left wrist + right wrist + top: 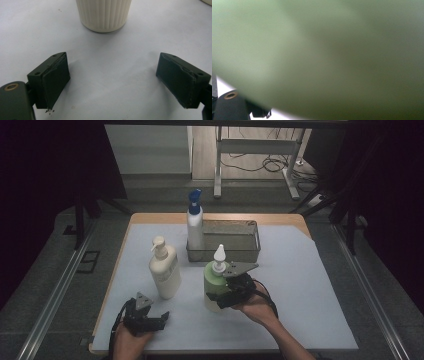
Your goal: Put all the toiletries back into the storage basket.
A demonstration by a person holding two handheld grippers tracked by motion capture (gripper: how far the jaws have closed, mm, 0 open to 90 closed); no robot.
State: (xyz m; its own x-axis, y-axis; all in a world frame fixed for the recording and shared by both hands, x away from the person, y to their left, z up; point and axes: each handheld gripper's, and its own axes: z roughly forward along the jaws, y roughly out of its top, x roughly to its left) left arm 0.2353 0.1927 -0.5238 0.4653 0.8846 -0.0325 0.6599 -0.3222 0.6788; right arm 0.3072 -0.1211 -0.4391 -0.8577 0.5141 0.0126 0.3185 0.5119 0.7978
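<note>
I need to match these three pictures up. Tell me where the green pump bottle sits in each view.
High view: the green pump bottle stands right of centre, in front of the metal basket, with the right tool against it.
Left gripper view: not in it; the ribbed base at the top belongs to the cream pump bottle.
Right gripper view: its blurred green wall is pressed close to the lens.
Shared landmark: the white table cover.

Green bottle (324,55) a close blur, hiding the right tool's jaws.
</note>
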